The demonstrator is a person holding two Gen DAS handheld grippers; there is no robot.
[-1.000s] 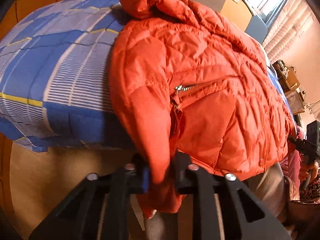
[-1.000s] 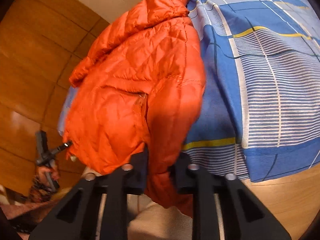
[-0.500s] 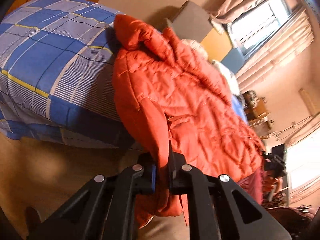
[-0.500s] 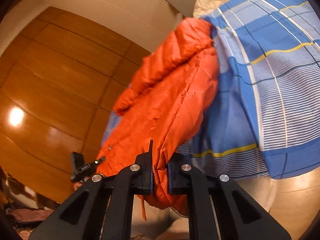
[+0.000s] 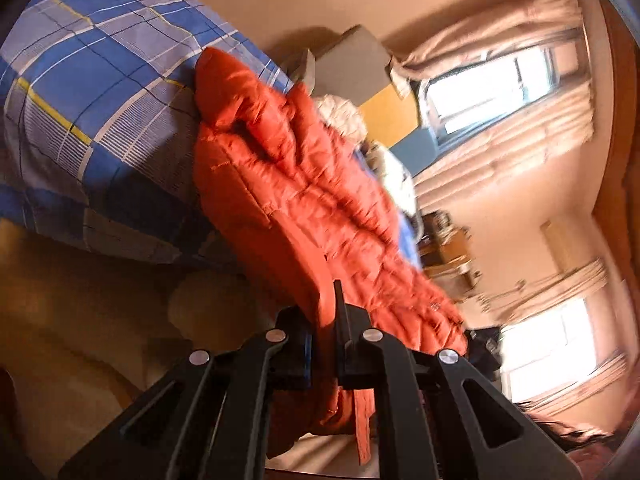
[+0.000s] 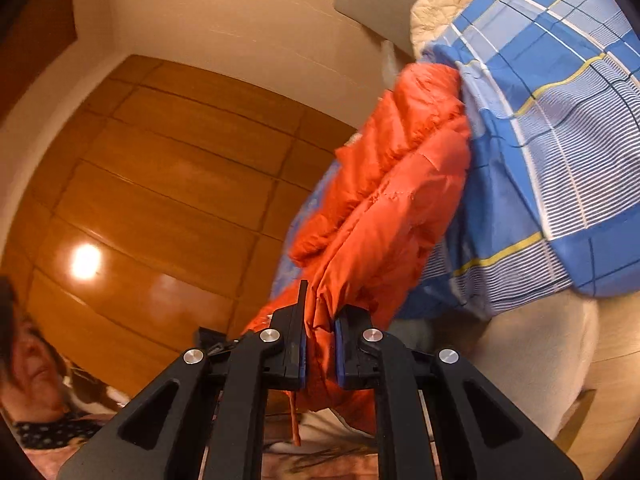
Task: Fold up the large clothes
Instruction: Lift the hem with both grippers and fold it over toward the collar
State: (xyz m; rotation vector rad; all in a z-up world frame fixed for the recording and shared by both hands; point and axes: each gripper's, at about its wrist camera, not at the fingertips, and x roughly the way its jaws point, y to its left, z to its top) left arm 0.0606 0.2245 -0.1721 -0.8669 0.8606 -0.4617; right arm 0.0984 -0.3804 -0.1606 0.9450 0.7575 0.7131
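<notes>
An orange quilted puffer jacket [image 5: 296, 196] hangs stretched from the edge of a bed covered in a blue plaid sheet [image 5: 92, 80]. My left gripper [image 5: 324, 320] is shut on one corner of the jacket's lower hem, orange cloth bunched between its pads. In the right wrist view the same jacket [image 6: 396, 200] runs up to the bed sheet [image 6: 560, 140], and my right gripper [image 6: 320, 328] is shut on the other hem corner. A drawcord dangles below each grip. The jacket's upper part rests on the mattress.
A wood-panelled wall [image 6: 160, 184] stands on one side. Curtained windows [image 5: 492, 92] and a cluttered shelf [image 5: 448, 248] lie on the other. A grey board [image 5: 352, 64] and a pale quilt [image 6: 440, 4] sit at the bed's far end. A person [image 6: 28, 360] shows at the lower left.
Both grippers have risen and tilted up with the hem, lifting the jacket's lower half off the bed edge. The jacket now hangs taut and narrower; more of the wall and windows shows.
</notes>
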